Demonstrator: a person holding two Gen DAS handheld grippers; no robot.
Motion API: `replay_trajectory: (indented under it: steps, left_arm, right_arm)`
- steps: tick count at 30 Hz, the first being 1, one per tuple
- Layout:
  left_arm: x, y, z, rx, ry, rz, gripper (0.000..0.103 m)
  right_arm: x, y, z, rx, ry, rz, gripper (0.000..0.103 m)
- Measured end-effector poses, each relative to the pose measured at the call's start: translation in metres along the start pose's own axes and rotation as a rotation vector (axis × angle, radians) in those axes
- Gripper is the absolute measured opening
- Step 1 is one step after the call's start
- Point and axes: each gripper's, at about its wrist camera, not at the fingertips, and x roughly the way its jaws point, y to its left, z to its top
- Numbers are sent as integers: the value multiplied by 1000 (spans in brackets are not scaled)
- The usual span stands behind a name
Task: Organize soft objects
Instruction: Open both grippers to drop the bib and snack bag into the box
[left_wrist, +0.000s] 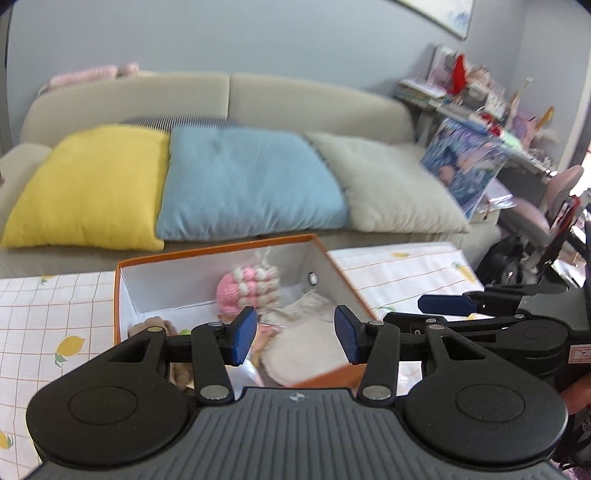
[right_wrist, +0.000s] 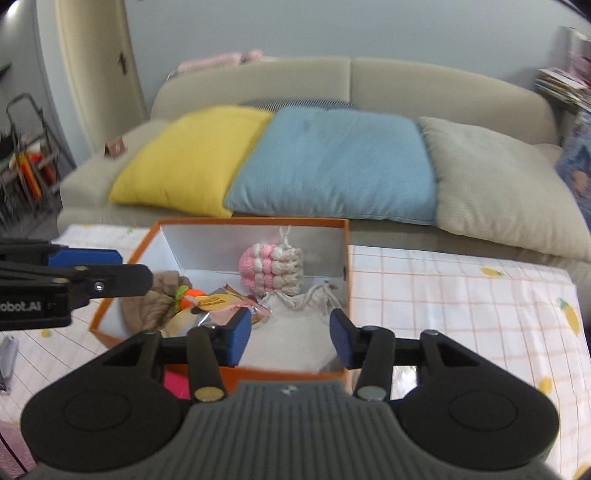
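An orange box (left_wrist: 122, 264) with white inner walls sits on the table; it also shows in the right wrist view (right_wrist: 243, 222). Inside lie a pink-and-cream knitted pouch (left_wrist: 248, 286) (right_wrist: 273, 267), a cream drawstring bag (left_wrist: 306, 343) (right_wrist: 295, 325), a brown plush toy (right_wrist: 151, 299) (left_wrist: 157, 325), an orange knitted piece (right_wrist: 190, 295) and a foil snack packet (right_wrist: 218, 306). My left gripper (left_wrist: 295, 334) is open and empty just above the box's near side. My right gripper (right_wrist: 290, 338) is open and empty over the box's near edge. Each gripper shows from the side in the other's view.
A beige sofa (left_wrist: 310, 99) behind the table holds a yellow cushion (left_wrist: 92, 184), a blue cushion (left_wrist: 247, 184) and a grey cushion (left_wrist: 391, 184). A lemon-print checked cloth (right_wrist: 461, 295) covers the table. A cluttered shelf (left_wrist: 472, 99) stands at right, a rack (right_wrist: 26, 147) at left.
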Motion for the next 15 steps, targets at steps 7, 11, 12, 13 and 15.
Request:
replay_trajectory:
  steps: [7, 11, 12, 13, 15]
  left_arm:
    - [-32, -37, -41, 8, -40, -17, 56]
    - [-38, -47, -68, -16, -17, -38, 56]
    - [-38, -49, -74, -21, -5, -46, 56]
    - [-38, -51, -79, -22, 8, -54, 56]
    - [-39, -54, -93, -19, 35, -63, 56]
  right_arm:
    - [-55, -11, -58, 84, -40, -22, 50]
    - [-76, -13, -97, 109, -42, -48, 50]
    - [-80, -13, -105, 113, -40, -55, 50]
    - [-83, -12, -114, 116, -36, -59, 50]
    - [-87, -11, -128, 119, -24, -65, 50]
